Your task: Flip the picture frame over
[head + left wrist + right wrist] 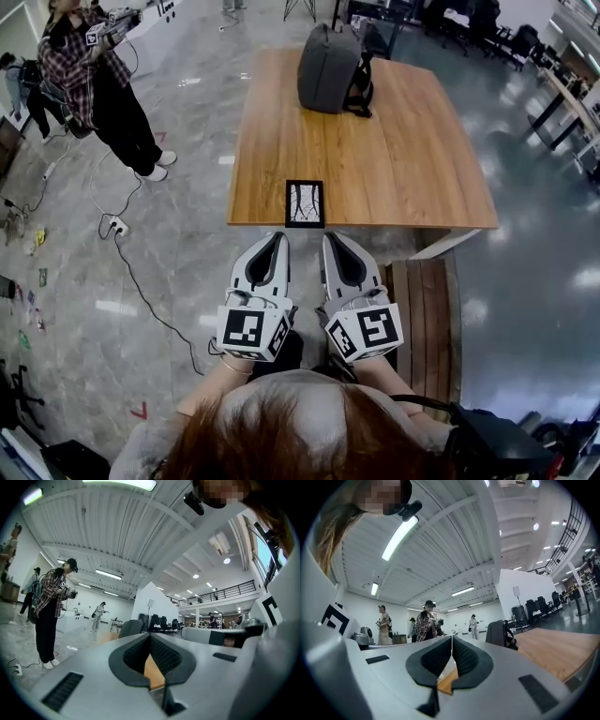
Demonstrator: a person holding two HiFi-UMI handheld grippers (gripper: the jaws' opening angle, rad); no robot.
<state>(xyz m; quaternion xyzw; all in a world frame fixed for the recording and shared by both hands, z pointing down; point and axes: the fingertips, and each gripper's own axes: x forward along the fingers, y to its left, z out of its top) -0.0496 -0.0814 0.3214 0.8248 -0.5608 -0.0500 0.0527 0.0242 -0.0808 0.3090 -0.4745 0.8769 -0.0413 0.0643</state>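
A small black picture frame [304,203] lies flat at the near edge of the wooden table [394,150], its picture side up. My left gripper [277,238] and right gripper [330,238] hover side by side just short of that edge, pointing level at the frame, neither touching it. Both are shut with nothing between the jaws. In the left gripper view the left gripper [150,636] shows its pads meeting at the tips, and the right gripper [452,638] shows the same in its own view. The frame itself is hidden in both gripper views.
A grey backpack [333,67] sits at the table's far end. A wooden bench [427,319] stands at my right by the table's corner. A person in a plaid shirt [94,75] stands far left, with cables and a power strip [116,225] on the floor.
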